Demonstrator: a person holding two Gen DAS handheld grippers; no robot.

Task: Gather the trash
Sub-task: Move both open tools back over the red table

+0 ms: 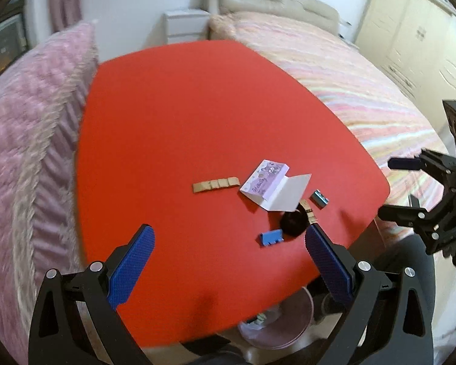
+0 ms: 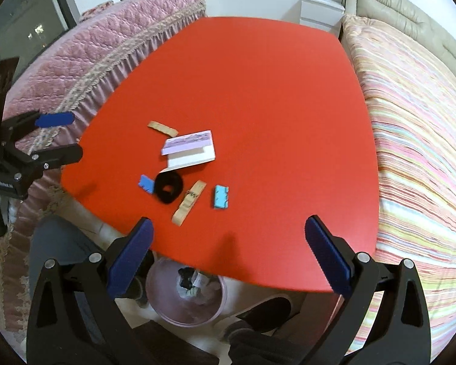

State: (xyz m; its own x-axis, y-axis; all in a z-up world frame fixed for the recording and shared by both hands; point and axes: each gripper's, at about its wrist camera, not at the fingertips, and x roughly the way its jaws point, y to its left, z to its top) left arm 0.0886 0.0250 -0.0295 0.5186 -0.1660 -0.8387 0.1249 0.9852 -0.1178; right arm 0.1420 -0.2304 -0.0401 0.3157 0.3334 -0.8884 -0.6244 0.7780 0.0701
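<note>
Your left gripper (image 1: 229, 251) hangs over the near edge of the red table (image 1: 197, 115), blue pads spread wide, nothing between them. Your right gripper (image 2: 228, 248) does the same from the other side, jaws apart and empty.

The trash lies in a loose cluster on the near part of the table: an opened purple-and-white packet (image 2: 190, 150), a tan strip (image 2: 162, 128) just beyond it, a second tan strip (image 2: 189, 202) nearer you, and a black ring (image 2: 168, 188) touching that strip's left side. A blue scrap (image 2: 146, 183) sits left of the ring, a light-blue piece (image 2: 221, 196) right of the strip.

Below the table's near edge stands a pink bin (image 2: 187, 298) holding what looks like crumpled scraps, too blurred to name.
</note>
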